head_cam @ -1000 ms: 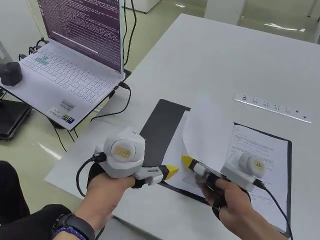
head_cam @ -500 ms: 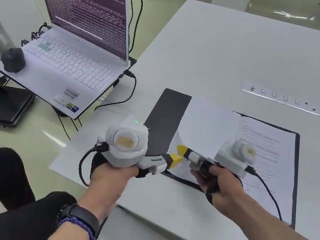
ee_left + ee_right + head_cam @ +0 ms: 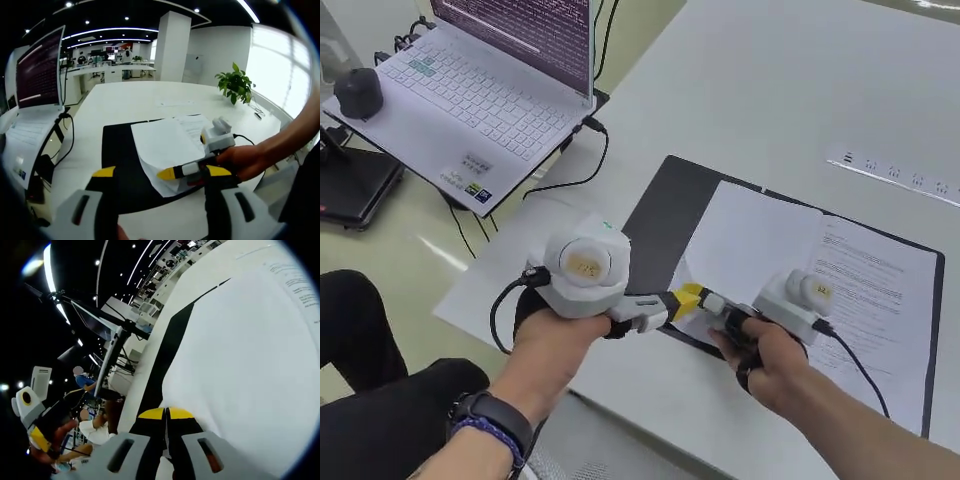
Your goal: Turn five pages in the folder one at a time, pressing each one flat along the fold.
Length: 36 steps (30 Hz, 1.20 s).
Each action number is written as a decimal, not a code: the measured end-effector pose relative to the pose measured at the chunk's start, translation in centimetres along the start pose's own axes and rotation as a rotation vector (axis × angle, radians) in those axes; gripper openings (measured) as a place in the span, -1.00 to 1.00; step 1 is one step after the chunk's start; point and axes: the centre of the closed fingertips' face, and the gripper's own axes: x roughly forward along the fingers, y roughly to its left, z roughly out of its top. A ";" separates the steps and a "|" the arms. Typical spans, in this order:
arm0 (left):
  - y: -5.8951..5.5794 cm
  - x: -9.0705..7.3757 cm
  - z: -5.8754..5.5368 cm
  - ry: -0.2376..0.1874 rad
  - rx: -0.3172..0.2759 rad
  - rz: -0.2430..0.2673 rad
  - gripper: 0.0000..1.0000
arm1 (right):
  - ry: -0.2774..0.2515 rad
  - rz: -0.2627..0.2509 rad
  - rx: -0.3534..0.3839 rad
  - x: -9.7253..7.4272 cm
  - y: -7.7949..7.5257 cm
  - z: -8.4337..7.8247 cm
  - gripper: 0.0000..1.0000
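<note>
A black folder (image 3: 658, 215) lies open on the white table, with a printed sheet (image 3: 880, 300) on its right half. My right gripper (image 3: 696, 296) is shut on the lower edge of a white page (image 3: 750, 240) that leans low over the folder's left half. In the right gripper view the yellow tips (image 3: 167, 414) are pressed together at the edge of the page (image 3: 235, 360). My left gripper (image 3: 666, 302) hovers open just left of that tip. In the left gripper view its jaws (image 3: 161, 171) straddle the right gripper (image 3: 192, 169) and the page (image 3: 162, 145).
An open laptop (image 3: 480, 110) sits at the far left on a lower stand, with a black cable (image 3: 570, 182) running to it. A round black object (image 3: 362, 92) rests beside it. A socket strip (image 3: 895, 172) is set into the table (image 3: 770, 90) behind the folder.
The page, raised and curved a second ago, has swung down to the left with the right gripper. The left gripper stayed close to the right one's tip. The head camera has shifted.
</note>
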 end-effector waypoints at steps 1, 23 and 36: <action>0.0 0.1 0.0 0.000 0.000 -0.001 0.39 | -0.002 -0.003 -0.003 0.0 0.0 -0.1 -1.00; -1.2 1.6 0.0 0.013 0.022 -0.047 0.37 | 0.037 0.131 -0.014 -1.1 2.6 -0.5 -0.36; -1.2 3.1 -2.9 0.078 0.037 -0.075 0.16 | -0.039 0.125 -0.158 -8.2 2.1 2.2 -0.22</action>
